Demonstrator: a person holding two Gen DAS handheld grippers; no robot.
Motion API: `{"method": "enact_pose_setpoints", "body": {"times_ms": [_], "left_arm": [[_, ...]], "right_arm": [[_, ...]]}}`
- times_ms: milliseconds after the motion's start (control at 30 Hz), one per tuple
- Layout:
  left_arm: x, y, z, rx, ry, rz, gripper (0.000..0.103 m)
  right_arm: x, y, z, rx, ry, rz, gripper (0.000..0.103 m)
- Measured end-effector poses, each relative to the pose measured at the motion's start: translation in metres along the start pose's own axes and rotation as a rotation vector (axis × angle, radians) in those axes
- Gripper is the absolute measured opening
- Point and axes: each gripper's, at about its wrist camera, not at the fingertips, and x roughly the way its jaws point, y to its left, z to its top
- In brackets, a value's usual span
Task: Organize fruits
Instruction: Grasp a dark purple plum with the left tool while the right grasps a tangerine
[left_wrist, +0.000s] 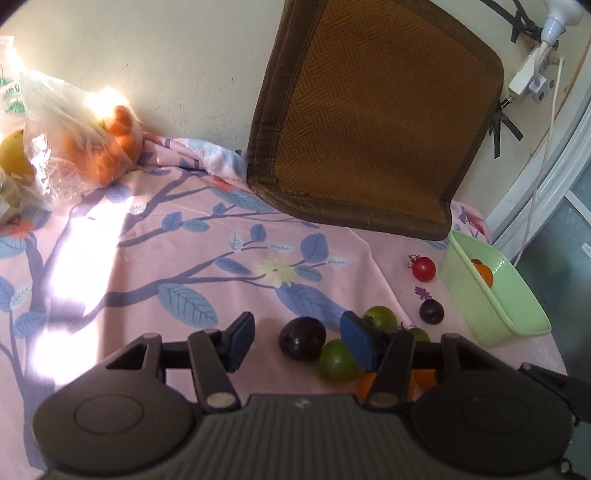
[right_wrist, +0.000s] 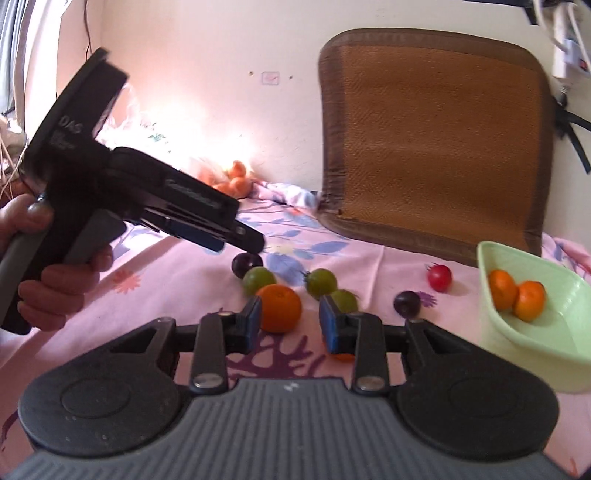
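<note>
Between the left gripper's (left_wrist: 297, 341) parted, empty jaws lay a dark plum (left_wrist: 302, 338), apparently lined up for grasping. Just ahead of the right gripper (right_wrist: 290, 323), also parted and empty, sat an orange (right_wrist: 279, 307); the bin (right_wrist: 554, 332) waited to its right.

In the left wrist view, an orange (left_wrist: 365, 384) lies mostly hidden behind the left claw's (left_wrist: 299, 341) right finger. The plastic bag (left_wrist: 55, 147) of fruit is washed out by glare and cut by the edge.
</note>
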Motion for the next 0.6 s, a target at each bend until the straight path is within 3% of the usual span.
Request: {"method": "enact_pose_setpoints", "body": {"times_ms": [67, 100, 133, 300, 467, 533, 600], "left_arm": [[0.000, 0.006, -0.004, -0.032, -0.010, -0.030, 0.044], [-0.002, 0.007, -0.005, -0.043, -0.012, -0.050, 0.033], [-0.004, 0.009, -0.006, -0.053, -0.017, -0.050, 0.028], [-0.024, 0.012, -0.012, -0.082, -0.038, -0.052, 0.028], [-0.058, -0.009, -0.028, -0.044, -0.075, -0.090, 0.028], [-0.069, -0.031, -0.039, 0.015, -0.079, -0.117, 0.028], [-0.069, -0.058, -0.050, 0.083, -0.065, -0.155, 0.028]], "right_arm": [[0.010, 0.004, 0.001, -0.023, 0.026, 0.004, 0.037], [0.015, 0.006, 0.000, -0.032, 0.041, -0.003, 0.037], [0.021, 0.007, -0.001, -0.040, 0.056, -0.006, 0.037], [0.020, 0.010, -0.005, -0.041, 0.054, -0.005, 0.036], [-0.017, 0.003, -0.016, 0.002, 0.001, -0.016, 0.034], [-0.035, -0.007, -0.024, 0.052, -0.004, -0.039, 0.028], [-0.056, -0.021, -0.034, 0.119, -0.025, -0.075, 0.015]]}}
